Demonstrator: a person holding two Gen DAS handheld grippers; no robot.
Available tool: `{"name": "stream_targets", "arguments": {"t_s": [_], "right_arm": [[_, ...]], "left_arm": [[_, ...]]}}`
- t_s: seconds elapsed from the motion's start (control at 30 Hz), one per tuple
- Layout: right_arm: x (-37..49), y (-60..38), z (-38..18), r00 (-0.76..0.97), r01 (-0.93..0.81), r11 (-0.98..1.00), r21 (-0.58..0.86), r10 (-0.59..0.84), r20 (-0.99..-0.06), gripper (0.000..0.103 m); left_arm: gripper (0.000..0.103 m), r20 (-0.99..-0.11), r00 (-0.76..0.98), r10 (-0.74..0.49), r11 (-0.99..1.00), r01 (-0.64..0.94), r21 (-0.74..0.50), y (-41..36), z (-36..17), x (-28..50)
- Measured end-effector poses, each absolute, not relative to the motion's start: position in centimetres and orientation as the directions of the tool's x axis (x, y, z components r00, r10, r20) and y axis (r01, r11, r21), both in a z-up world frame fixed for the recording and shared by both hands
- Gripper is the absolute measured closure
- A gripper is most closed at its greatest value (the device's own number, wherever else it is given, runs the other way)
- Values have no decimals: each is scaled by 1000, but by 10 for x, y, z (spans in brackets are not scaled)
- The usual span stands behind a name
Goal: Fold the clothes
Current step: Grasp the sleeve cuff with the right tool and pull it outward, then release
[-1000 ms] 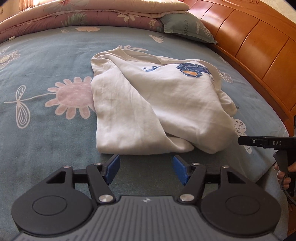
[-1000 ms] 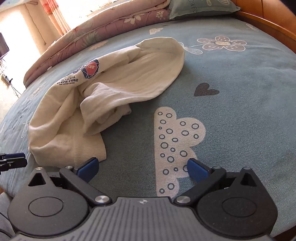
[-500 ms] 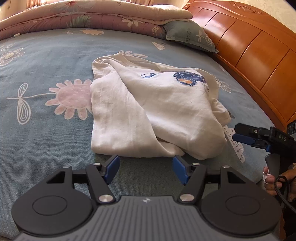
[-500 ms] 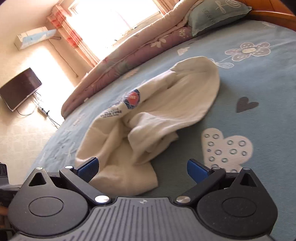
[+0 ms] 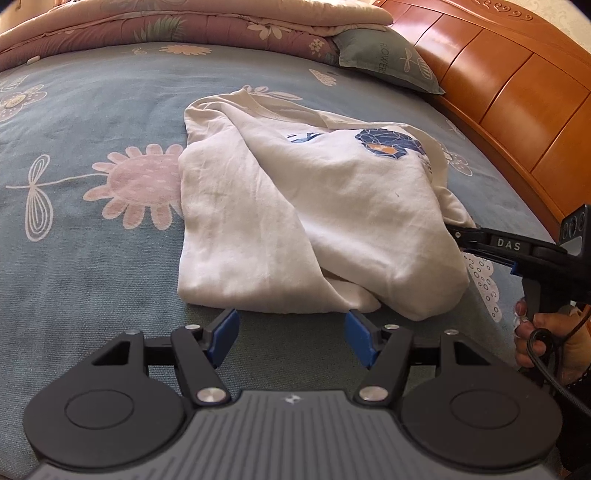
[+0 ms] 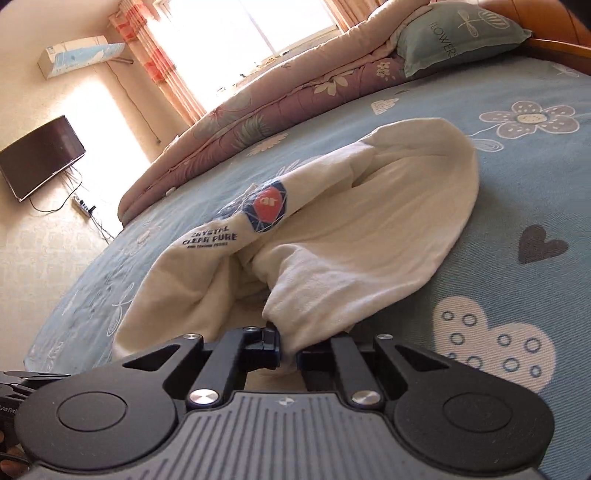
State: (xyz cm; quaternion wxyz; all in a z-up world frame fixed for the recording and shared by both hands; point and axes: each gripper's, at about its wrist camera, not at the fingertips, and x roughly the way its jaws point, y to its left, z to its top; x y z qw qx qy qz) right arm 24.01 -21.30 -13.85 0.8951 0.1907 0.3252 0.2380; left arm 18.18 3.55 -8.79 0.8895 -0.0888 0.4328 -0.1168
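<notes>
Pinching a bunched fold of the white shirt [image 6: 369, 229], the right tongs [image 6: 288, 356] are clamped nearly together, cloth squeezed between the blue pads at the shirt's near edge. From the left side those same right tongs [image 5: 456, 236] reach in from the right and meet the rumpled corner of the shirt [image 5: 295, 206], a hand [image 5: 546, 339] wrapped round the black handle, a cable looping by it. The left tongs [image 5: 291, 334] stand partly open, their blue pads [image 5: 223, 332] apart and holding nothing; they hang just short of the shirt's near hem, over bare bed [image 5: 92, 258], not touching the cloth as far as I can see. The shirt lies crumpled in a heap in the middle of the bed, doubled over itself, a blue and orange print [image 5: 388, 142] showing on top and dark lettering [image 6: 210, 238] beside it. The bed's blue cover carries pink flowers and a white dotted heart [image 6: 495, 343] just beside the right tongs. A rolled quilt [image 5: 166, 26] and a grey-green pillow [image 5: 384, 59] sit at the far end against the wooden headboard [image 5: 517, 92]. Across the room a dark screen [image 6: 38, 157] hangs on the wall, with an air conditioner [image 6: 81, 53] above it by the bright window [image 6: 251, 33].
</notes>
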Motion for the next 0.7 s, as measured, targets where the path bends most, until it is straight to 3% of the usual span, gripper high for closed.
{"name": "stream_targets", "arguments": {"t_s": [0.43,0.7], "right_arm": [[231,-342,-87,766,-95,957,273,245,-594,93],[259,-398,-62,717,14,997,-81,-67,-694,92]], "left_arm": [[39,-730,613,-304,952,171,-253,27,-76,178],[39,-728,616,-301,953,165,-255,29,-75,178]]}}
